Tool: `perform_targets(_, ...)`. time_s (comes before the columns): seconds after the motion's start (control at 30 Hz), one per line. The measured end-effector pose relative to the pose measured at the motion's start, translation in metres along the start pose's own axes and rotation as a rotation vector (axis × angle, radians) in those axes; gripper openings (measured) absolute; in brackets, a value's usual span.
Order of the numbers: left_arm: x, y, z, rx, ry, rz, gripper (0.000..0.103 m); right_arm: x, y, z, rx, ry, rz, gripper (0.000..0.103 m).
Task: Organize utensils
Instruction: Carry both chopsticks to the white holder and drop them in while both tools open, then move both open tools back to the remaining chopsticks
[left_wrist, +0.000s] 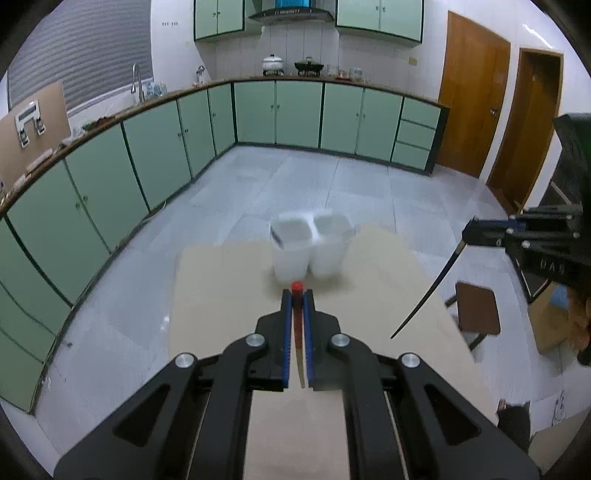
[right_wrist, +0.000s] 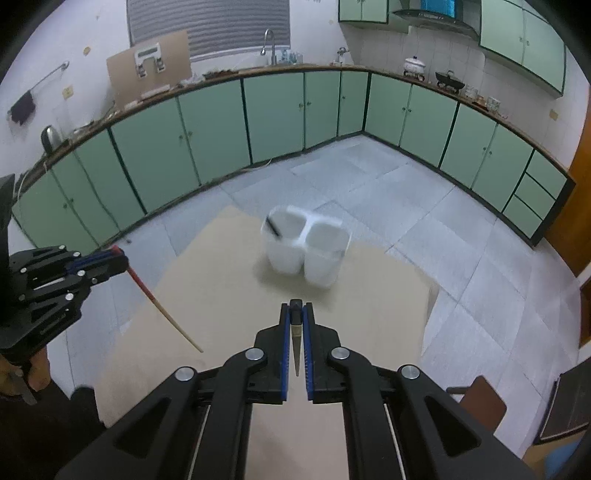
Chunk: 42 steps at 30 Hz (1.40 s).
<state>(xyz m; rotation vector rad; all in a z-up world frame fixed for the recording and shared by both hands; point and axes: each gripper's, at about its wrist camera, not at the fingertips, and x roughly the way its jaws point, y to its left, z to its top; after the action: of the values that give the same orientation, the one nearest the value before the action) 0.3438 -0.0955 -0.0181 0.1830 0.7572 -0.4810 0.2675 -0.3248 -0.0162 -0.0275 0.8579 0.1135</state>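
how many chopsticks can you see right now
3. A red-topped chopstick is in the left hand-held gripper, a black chopstick in the right hand-held gripper, and a dark one stands in the white holder. More may be hidden inside.

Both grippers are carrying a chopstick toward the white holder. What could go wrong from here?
1. The red-tipped chopstick in the left gripper and the black chopstick in the right gripper are pinched near one end, so either might pivot or slip.
2. The white two-compartment holder looks light; a misaimed tip might tip it.
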Motion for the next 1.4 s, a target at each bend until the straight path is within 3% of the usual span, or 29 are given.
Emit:
perform_targets(0.23, 0.006, -0.002, 0.102, -0.002, -0.132, 0.036, 0.005, -0.003, -0.017, 0.086, 0.026, -0.102, -0.037, 0.007)
perform_targets(0.43, 0.037, -0.005, 0.159, -0.044, -0.225, 0.050, 0.005, 0.030, -0.040, 0.137, 0.065, -0.152, -0.065, 0.007)
perform_targets(0.57, 0.086, -0.001, 0.162, -0.069, -0.209, 0.048, 0.005, 0.079, -0.057, 0.142, 0.100, -0.121, -0.067, 0.007)
perform_targets(0.7, 0.147, 0.002, 0.143, -0.088, -0.147, 0.045, 0.005, 0.128, -0.071, 0.126, 0.131, -0.062, -0.052, 0.007)
perform_targets(0.87, 0.182, 0.012, 0.121, -0.100, -0.082, 0.047, 0.008, 0.145, -0.081, 0.109, 0.141, -0.041, -0.033, 0.012)
perform_targets(0.93, 0.170, 0.014, 0.119, -0.089, -0.094, 0.050, 0.018, 0.133, -0.083, 0.106, 0.140, -0.063, -0.025, 0.019)
perform_targets(1.0, 0.145, 0.021, 0.115, -0.091, -0.130, 0.054, 0.045, 0.106, -0.085, 0.099, 0.149, -0.113, -0.016, 0.026)
perform_targets(1.07, 0.109, 0.027, 0.105, -0.073, -0.182, 0.077, 0.062, 0.075, -0.082, 0.081, 0.131, -0.164, -0.015, 0.030)
perform_targets(1.13, 0.074, 0.030, 0.083, -0.046, -0.220, 0.106, 0.070, 0.044, -0.074, 0.052, 0.098, -0.219, -0.016, 0.036)
perform_targets(1.2, 0.045, 0.034, 0.050, -0.048, -0.229, 0.108, 0.081, 0.014, -0.061, -0.001, 0.080, -0.268, -0.013, 0.043)
perform_targets(1.33, 0.015, 0.030, -0.038, -0.053, -0.194, 0.096, 0.083, 0.003, -0.028, -0.119, 0.061, -0.260, -0.009, 0.043)
perform_targets(1.4, 0.007, 0.023, -0.102, -0.059, -0.151, 0.101, 0.083, 0.017, -0.004, -0.196, 0.087, -0.210, 0.011, 0.043)
